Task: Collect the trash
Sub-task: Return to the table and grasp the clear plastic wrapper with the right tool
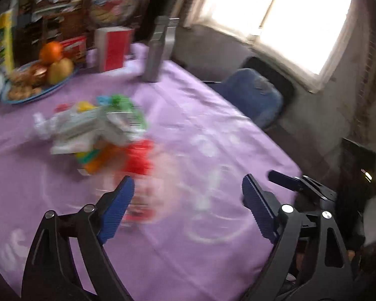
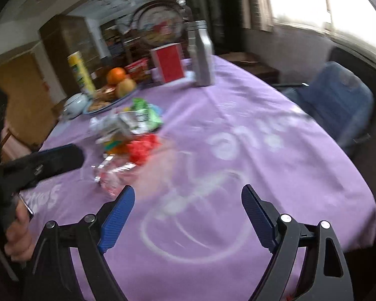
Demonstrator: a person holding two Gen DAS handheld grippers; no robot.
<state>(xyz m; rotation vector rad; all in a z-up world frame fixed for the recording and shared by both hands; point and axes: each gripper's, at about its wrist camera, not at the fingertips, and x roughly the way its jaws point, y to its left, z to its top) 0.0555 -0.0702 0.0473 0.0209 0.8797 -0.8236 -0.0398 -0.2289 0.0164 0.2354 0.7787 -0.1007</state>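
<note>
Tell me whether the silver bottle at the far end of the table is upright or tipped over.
Upright. The silver bottle stands on its base on the purple tablecloth, cap at the top, beside the red box.

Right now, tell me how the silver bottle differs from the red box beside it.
The silver bottle is metallic grey and taller; the red box is red with a pale side, and shorter. The bottle narrows to a capped neck; the box is flat-faced and rectangular. Both stand upright on the purple tablecloth at the far end.
</note>
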